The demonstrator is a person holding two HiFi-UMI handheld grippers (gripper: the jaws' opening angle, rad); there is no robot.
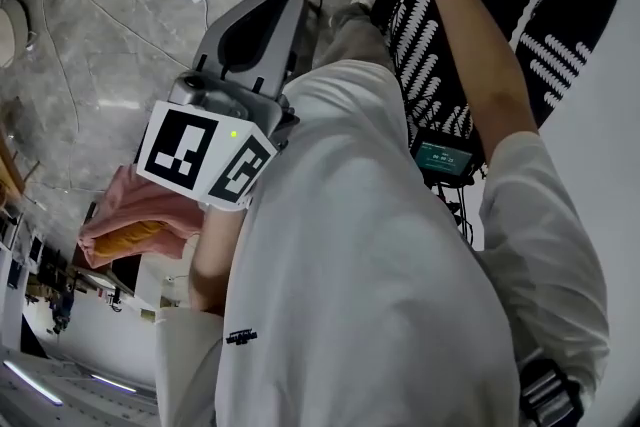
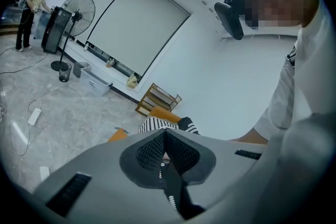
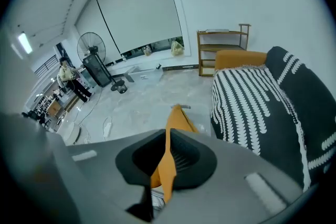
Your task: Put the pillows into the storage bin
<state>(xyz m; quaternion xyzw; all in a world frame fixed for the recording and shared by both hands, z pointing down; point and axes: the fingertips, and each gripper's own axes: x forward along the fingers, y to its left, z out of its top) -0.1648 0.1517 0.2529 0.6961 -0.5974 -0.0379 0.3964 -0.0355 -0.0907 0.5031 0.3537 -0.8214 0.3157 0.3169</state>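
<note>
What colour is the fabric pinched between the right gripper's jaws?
Orange; the pillow shows best in the right gripper view.

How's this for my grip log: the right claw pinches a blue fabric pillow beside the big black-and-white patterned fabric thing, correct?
Not quite: the colour is wrong. The right gripper view shows the right claw pinching an orange fabric pillow, not blue, beside the big black-and-white patterned fabric thing.

The right gripper [image 3: 167,157] pinches the orange pillow [image 3: 176,122] between closed jaws — black-and-white patterned fabric [image 3: 262,107] nearby.
</note>
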